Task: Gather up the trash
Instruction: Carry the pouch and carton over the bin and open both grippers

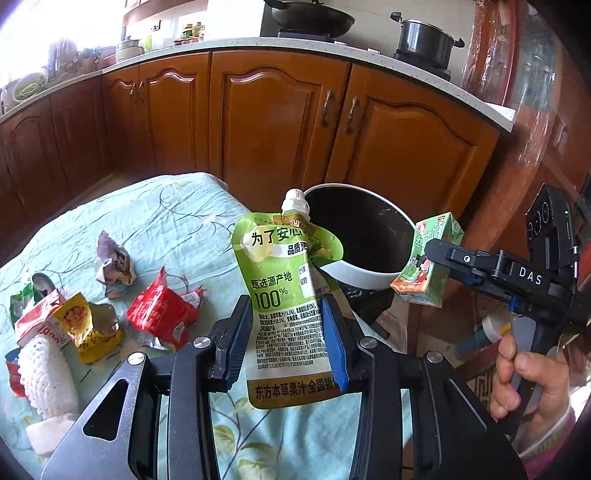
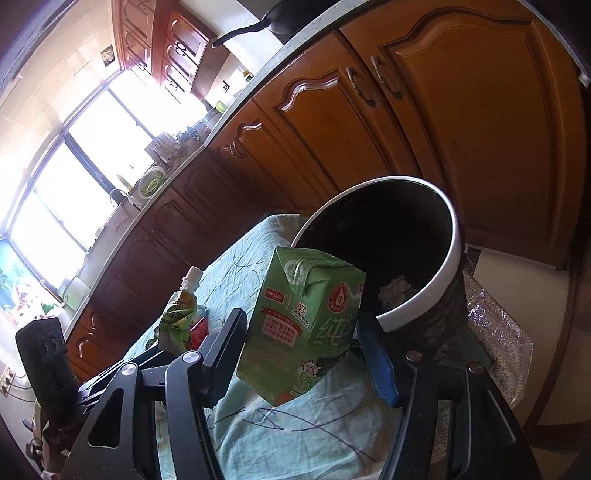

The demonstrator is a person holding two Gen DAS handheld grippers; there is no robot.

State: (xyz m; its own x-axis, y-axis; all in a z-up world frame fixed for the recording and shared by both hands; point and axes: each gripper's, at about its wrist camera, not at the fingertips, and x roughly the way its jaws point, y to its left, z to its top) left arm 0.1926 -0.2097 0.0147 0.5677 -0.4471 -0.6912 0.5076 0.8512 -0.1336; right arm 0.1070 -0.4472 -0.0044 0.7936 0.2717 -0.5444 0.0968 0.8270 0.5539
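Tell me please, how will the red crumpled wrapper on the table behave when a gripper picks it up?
The red wrapper looks like thin crumpled foil, so it is probably very light and floppy. It would likely crush flat between the pads rather than resist. Its glossy surface may slip a little.

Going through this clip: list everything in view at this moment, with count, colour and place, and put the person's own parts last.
juice pouch: 1, green with white cap, clamped in the left gripper above the table
drink carton: 1, green, clamped in the right gripper beside the bin
trash bin: 1, white rim, black liner, at the table's far edge; crumpled paper inside
wrappers: several, red, yellow, purplish and green, lying on the table to the left
foam net sleeve: 1, white, table's near left
tablecloth: 1, pale green, floral, covering the table
cabinets: wooden, brown, behind the table
wok and pot: 1 each, dark, on the counter
left gripper: black, blue pad
right gripper: black, blue pad
hand: 1, on the right gripper's handle
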